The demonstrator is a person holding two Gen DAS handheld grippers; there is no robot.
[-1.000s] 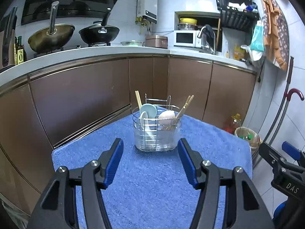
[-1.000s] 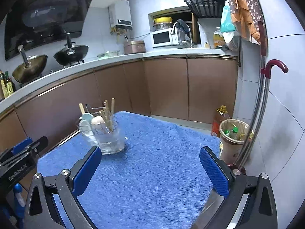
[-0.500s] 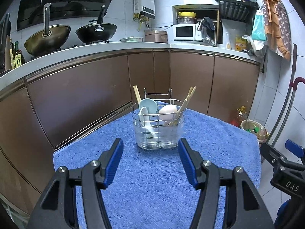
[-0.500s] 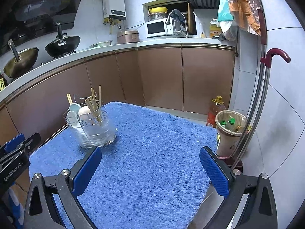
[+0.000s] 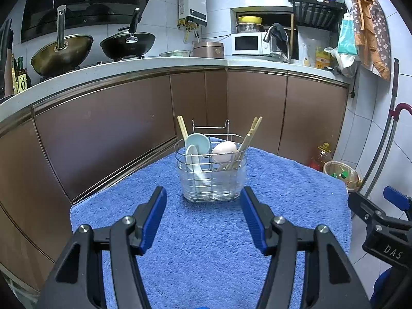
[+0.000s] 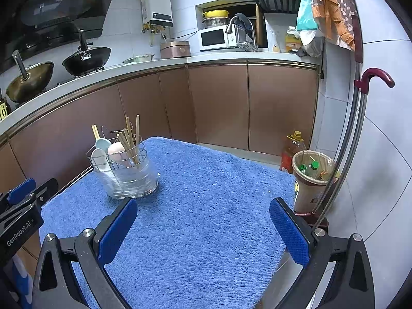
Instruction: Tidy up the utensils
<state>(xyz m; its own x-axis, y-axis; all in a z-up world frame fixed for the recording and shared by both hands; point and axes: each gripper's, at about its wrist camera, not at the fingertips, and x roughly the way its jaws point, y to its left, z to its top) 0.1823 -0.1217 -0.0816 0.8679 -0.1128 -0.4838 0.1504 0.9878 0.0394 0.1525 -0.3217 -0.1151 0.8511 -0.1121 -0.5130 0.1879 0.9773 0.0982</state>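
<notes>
Utensils (image 5: 206, 146) fill holder (image 5: 211, 177); left gripper (image 5: 203, 203) apparently holds nothing.

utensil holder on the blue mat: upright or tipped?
Upright. The utensil holder sits flat on the blue mat, rim level, with spoons and chopsticks standing inside it.

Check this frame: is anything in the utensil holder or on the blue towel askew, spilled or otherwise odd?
Nothing stands out. The utensil holder stands upright on the blue towel, with spoons and chopsticks leaning inside it at loose angles, none outside it. Left gripper and right gripper both have jaws open and empty.
</notes>
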